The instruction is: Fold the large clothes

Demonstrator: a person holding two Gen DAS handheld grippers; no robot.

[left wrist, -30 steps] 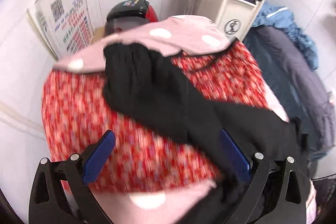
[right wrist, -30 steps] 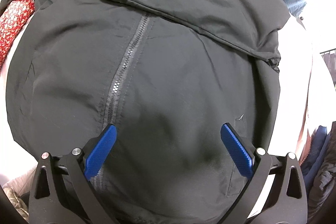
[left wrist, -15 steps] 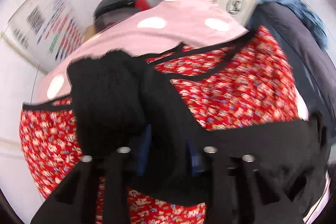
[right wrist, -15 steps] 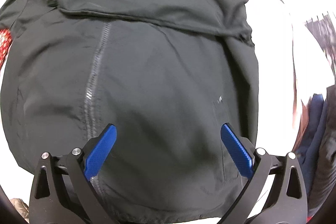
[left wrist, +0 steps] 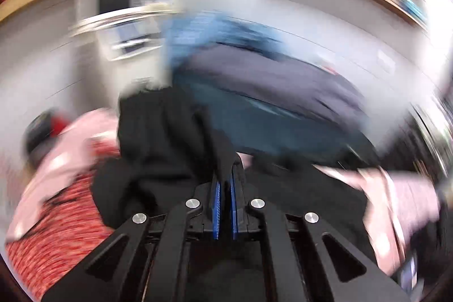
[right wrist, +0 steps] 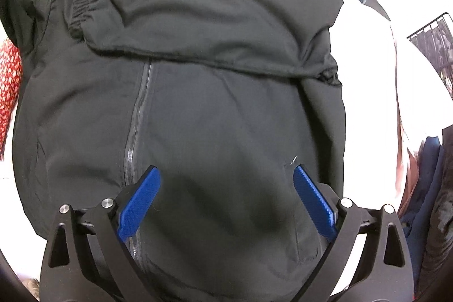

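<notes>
Left gripper [left wrist: 225, 190]: clamped on black sleeve [left wrist: 158, 137]; carry it across toward three o'clock, taut.
Right gripper [right wrist: 226, 200]: jaws spread, empty, above dark jacket [right wrist: 198, 75]; steady its body.

We see a dark charcoal jacket [right wrist: 212, 104], a red floral-print cloth [right wrist: 8, 81], and blue pads [right wrist: 140, 201] on our right tool [right wrist: 226, 188].

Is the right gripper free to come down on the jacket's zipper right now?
Probably yes: the right gripper is open above the black jacket, and nothing covers the zipper by its left finger.
</notes>
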